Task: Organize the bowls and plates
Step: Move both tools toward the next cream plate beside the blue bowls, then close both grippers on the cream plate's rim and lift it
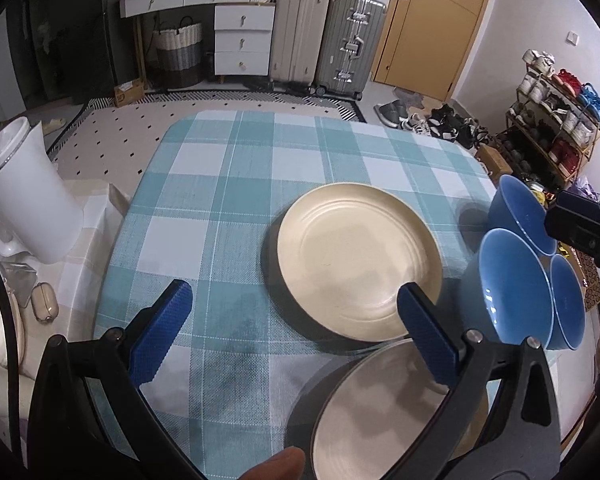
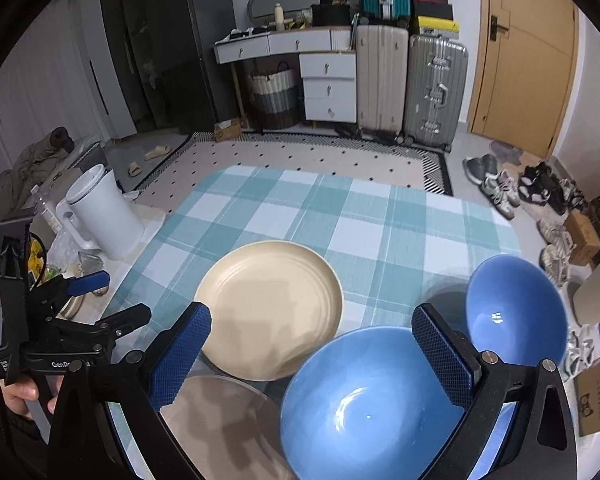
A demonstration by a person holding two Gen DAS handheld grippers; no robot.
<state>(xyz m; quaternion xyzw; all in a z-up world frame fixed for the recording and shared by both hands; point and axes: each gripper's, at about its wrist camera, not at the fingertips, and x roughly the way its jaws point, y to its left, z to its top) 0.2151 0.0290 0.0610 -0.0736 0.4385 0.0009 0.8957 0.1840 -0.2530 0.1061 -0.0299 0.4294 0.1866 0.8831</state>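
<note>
Two cream plates lie on the checked tablecloth: one in the middle [image 1: 356, 268] [image 2: 272, 308], the other nearer me [image 1: 380, 412] [image 2: 224, 424]. Three blue bowls cluster at the table's right edge: far [image 1: 520, 216] [image 2: 516, 308], middle [image 1: 512, 284] [image 2: 372, 400], and a third one [image 1: 568, 300] beside it. My left gripper [image 1: 294, 304] [image 2: 114, 298] hangs open above the cloth, its right finger over the near plate's rim. Holding nothing, my right gripper [image 2: 312, 320] is open above the middle bowl and the plates.
A white lidded jug [image 1: 28, 192] [image 2: 104, 216] stands on a side surface left of the table [image 1: 220, 200], beside small clutter. Beyond the table lie a patterned rug, drawers, suitcases [image 2: 412, 88] and a door. Shoes and a shoe rack [image 1: 556, 120] sit at right.
</note>
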